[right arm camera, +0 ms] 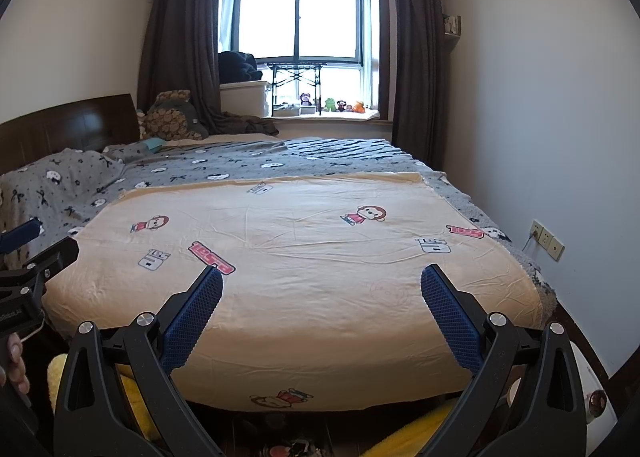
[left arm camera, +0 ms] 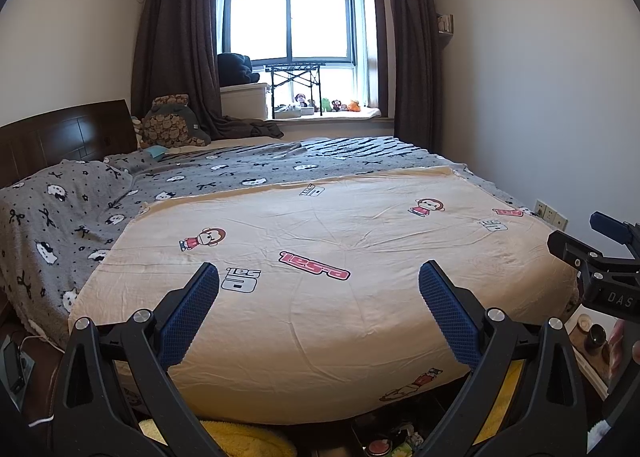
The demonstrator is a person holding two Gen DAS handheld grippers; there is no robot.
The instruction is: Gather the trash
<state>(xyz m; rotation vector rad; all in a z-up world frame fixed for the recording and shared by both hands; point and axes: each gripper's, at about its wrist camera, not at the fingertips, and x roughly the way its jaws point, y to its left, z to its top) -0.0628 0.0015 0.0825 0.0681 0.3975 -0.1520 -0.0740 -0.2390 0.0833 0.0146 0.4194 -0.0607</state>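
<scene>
Both grippers hover at the foot of a bed (left arm camera: 320,317) covered by a cream sheet with cartoon monkey prints. My left gripper (left arm camera: 319,277) is open, blue pads wide apart, nothing between them. My right gripper (right arm camera: 322,281) is open too and empty. In the left wrist view the right gripper (left arm camera: 600,257) shows at the right edge; in the right wrist view the left gripper (right arm camera: 28,257) shows at the left edge. No trash lies on the sheet. Small colourful items (left arm camera: 396,445) sit on the dark floor below the bed's foot, mostly hidden by the gripper frame.
A grey patterned blanket (left arm camera: 240,173) covers the bed's far half, with a dark headboard (left arm camera: 60,137) at left. Yellow fluffy fabric (left arm camera: 240,439) lies on the floor under the grippers. A white wall with sockets (right arm camera: 546,243) runs along the right. Window sill with toys (left arm camera: 328,105) at the back.
</scene>
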